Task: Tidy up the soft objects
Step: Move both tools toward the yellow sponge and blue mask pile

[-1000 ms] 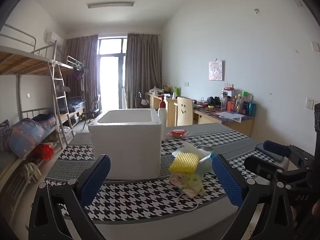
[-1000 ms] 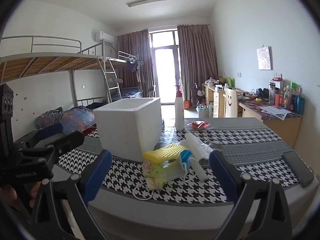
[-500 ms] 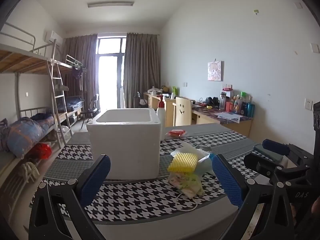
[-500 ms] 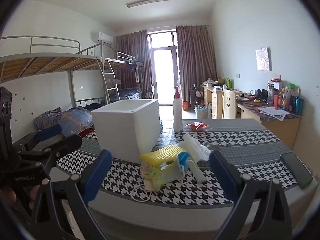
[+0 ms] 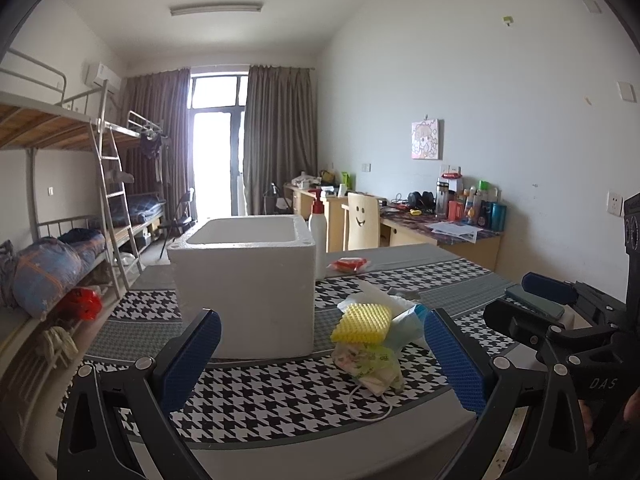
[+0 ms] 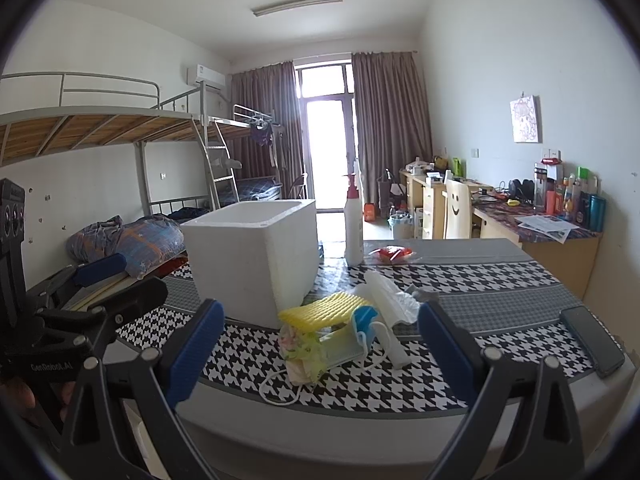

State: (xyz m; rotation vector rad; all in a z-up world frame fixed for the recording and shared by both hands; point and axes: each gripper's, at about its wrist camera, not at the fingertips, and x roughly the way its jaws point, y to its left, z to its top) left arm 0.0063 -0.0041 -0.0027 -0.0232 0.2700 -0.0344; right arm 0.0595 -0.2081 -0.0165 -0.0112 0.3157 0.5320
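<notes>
A heap of soft things lies on the houndstooth table: a yellow ridged sponge (image 5: pixel 362 323) (image 6: pixel 324 310) on top, a floral face mask (image 5: pixel 370 364) (image 6: pixel 302 354) under it, a blue mask (image 6: pixel 360 330) and a white plastic bag (image 6: pixel 386 292) beside. A white foam box (image 5: pixel 244 280) (image 6: pixel 252 262), open on top, stands left of the heap. My left gripper (image 5: pixel 320 360) is open, held short of the table's near edge, with box and heap ahead between its blue pads. My right gripper (image 6: pixel 316 352) is open too, in front of the heap, nothing held.
A white pump bottle (image 6: pixel 354 224) and a red packet (image 6: pixel 392 254) stand behind the box. A dark phone (image 6: pixel 592 340) lies near the table's right edge. Bunk beds (image 6: pixel 100 128) line the left wall, desks (image 5: pixel 440 232) the right.
Both grippers have drifted slightly: the left one's view has swung a little left, the right one's view shifted so the heap sits more centred. Nothing was grasped.
</notes>
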